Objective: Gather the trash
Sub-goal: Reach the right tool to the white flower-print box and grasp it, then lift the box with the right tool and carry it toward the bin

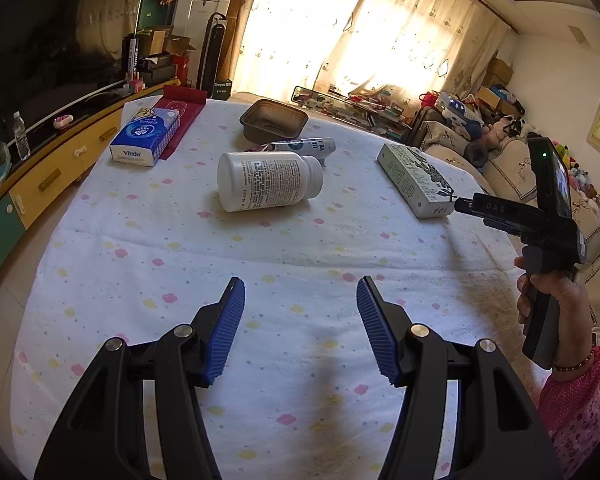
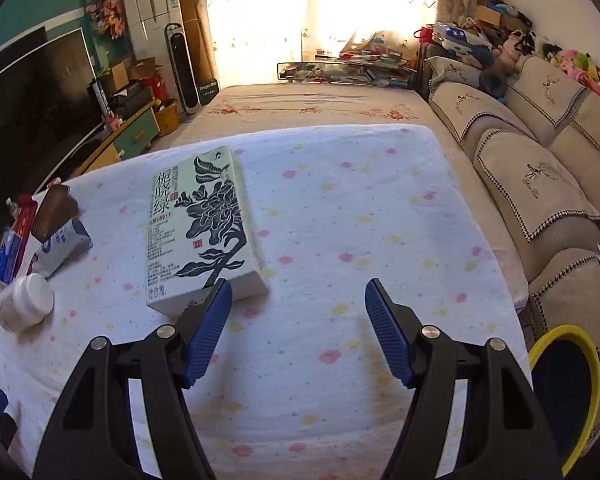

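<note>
Both empty: left claw spread wide over bare cloth, right claw wide too, its left pad touching the green carton's near corner at 11 o'clock. Probably light, stiff cardboard; best pinched across the narrow width. Elsewhere on the surface: one white bottle, one tube, one brown tray, one tissue pack. Yellow-rimmed bin at 4 o'clock.

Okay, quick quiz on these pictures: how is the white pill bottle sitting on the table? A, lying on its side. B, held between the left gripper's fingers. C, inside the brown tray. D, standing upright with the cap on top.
A: the white pill bottle lies on its side on the flowered cloth, label facing up and cap pointing right, well ahead of the open left gripper and outside the brown tray.
</note>
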Demonstrator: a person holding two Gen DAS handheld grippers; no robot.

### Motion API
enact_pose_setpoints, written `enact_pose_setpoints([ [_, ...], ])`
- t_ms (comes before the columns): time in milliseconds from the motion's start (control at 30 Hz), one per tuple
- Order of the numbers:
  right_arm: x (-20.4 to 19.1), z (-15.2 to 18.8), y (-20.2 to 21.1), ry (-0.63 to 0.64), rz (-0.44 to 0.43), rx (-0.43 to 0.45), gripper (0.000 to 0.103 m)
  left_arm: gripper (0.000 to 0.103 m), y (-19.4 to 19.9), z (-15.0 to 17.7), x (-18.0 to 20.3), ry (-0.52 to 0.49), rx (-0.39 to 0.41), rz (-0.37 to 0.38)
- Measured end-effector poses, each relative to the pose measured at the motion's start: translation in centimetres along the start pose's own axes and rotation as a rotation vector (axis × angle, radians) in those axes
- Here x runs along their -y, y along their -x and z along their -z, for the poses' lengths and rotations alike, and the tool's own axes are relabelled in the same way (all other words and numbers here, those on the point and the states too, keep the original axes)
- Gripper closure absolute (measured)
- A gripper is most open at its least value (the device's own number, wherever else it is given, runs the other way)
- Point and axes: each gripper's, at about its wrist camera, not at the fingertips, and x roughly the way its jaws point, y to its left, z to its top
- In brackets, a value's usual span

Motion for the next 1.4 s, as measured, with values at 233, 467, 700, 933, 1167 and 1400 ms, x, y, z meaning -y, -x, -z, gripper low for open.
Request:
enact_pose_setpoints([
  [233,-5.1,0.6,1.2,0.174,-0.101,0.125,0.016,0.045,0.0,0.2,-0.1,-0.002,-0.003,-0.002],
  [467,-5.5,0.0,-1.0,0.197,-0.090,0.088,0.015,0.045,0.1,0.3,0.3,-0.015,-0.002,0.006],
  [700,-5.6,-0.4,-3.0,0.184,-0.119,-0.003,0.020,0.045,0.1,0.4,0.4,-0.022,-0.006,0.005],
  [933,-5.3,-0.1,-3.0,0.175,-0.101,-0.012,0.032,0.043,0.1,0.4,0.7,-0.038,-0.005,0.010],
  [1167,-3.7,0.5,0.3,0.096,-0.166,0.005,0.033,0.042,0.2,0.2,0.6,-0.045,0.004,0.024],
  [1400,-1.6,2.9,6.6,0.065,-0.241,0.055,0.034,0.042,0.4,0.2,0.4,-0.041,0.009,0.019],
])
